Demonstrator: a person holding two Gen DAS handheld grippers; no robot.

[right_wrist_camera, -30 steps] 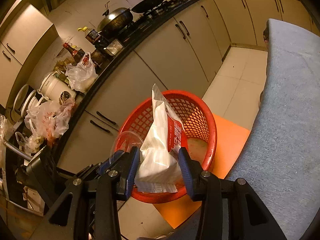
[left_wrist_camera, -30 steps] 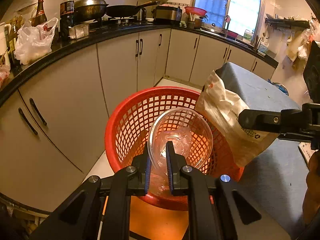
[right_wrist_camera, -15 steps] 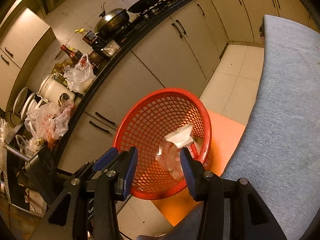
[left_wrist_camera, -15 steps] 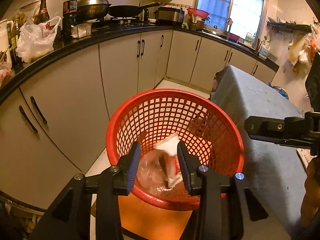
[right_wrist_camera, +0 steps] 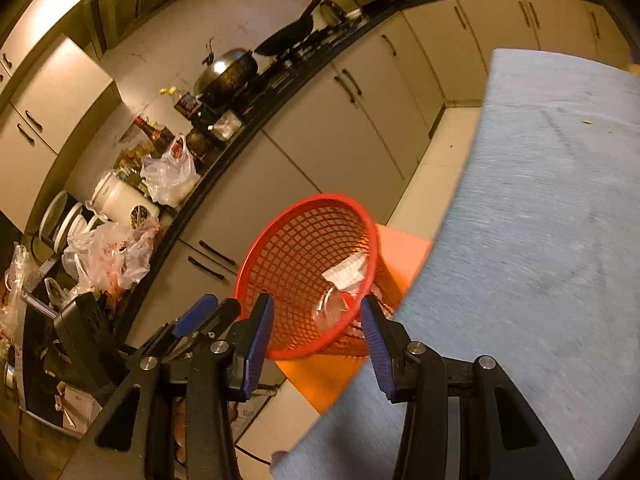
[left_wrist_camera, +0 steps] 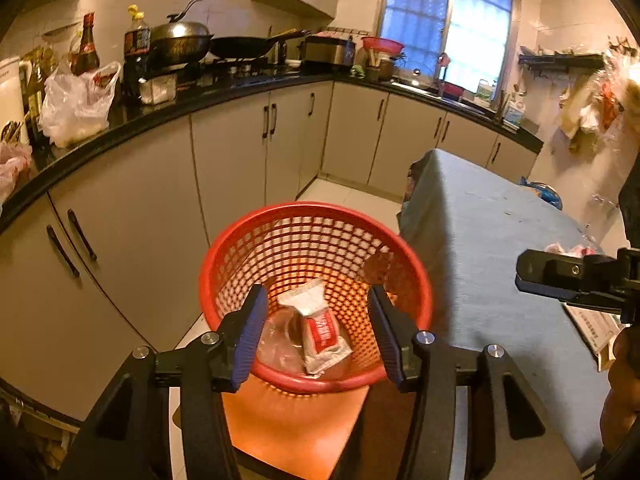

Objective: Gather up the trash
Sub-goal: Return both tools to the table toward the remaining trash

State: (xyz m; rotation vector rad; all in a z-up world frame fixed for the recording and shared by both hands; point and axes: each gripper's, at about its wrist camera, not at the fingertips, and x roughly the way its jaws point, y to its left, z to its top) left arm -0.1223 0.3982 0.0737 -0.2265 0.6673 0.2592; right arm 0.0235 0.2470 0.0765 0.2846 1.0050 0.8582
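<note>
A red mesh basket [left_wrist_camera: 240, 246] [right_wrist_camera: 280, 240] stands on an orange stool beside the table. Inside it lie a white and red paper bag [left_wrist_camera: 318, 320] [right_wrist_camera: 346, 270] and a clear plastic bowl [left_wrist_camera: 276, 344] [right_wrist_camera: 332, 308]. My left gripper [left_wrist_camera: 316, 328] hovers over the basket's near rim; its jaws are opening and hold nothing. My right gripper [right_wrist_camera: 316, 328] stands open and empty, above the basket's edge by the table. In the left wrist view the right gripper's finger [left_wrist_camera: 560, 276] shows at the right edge.
A table under a grey-blue cloth [left_wrist_camera: 492, 248] [right_wrist_camera: 540, 220] lies to the right of the basket. An orange stool [left_wrist_camera: 288, 420] [right_wrist_camera: 400, 248] bears the basket. A black counter [left_wrist_camera: 160, 120] with pots, bottles and plastic bags runs along beige cabinets. More litter [left_wrist_camera: 572, 249] lies on the table's far right.
The left gripper let go of the clear bowl and the right let go of the paper bag; both now lie in the basket. Both grippers have pulled back and up.
</note>
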